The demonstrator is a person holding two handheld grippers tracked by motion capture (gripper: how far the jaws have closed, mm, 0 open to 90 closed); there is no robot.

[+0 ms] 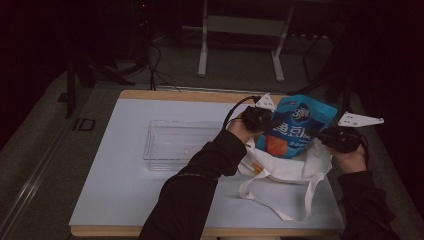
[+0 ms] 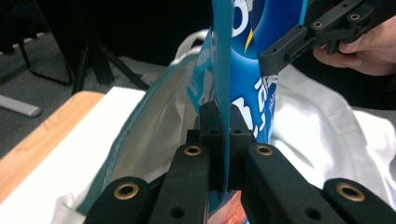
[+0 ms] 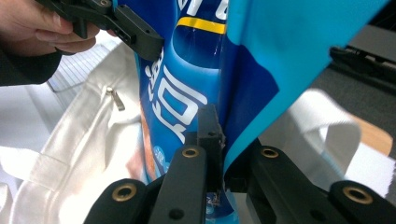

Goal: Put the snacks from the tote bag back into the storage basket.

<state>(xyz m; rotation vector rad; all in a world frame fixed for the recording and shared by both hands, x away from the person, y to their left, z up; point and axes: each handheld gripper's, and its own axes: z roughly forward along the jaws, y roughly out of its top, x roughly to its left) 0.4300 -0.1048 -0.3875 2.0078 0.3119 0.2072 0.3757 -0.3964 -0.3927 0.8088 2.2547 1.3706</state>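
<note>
Snack bag [image 1: 295,125] pinched between both grippers' fingers [image 2: 236,133]

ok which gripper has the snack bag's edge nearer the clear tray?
The left gripper. It pinches the blue snack bag on the side facing the clear tray; the right gripper holds the far edge, above the white tote.

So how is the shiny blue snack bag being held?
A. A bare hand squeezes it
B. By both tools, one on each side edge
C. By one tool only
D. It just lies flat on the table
B: the left tool and right tool each pinch a side edge of the shiny blue snack bag, upright over the white cloth tote bag.
</note>
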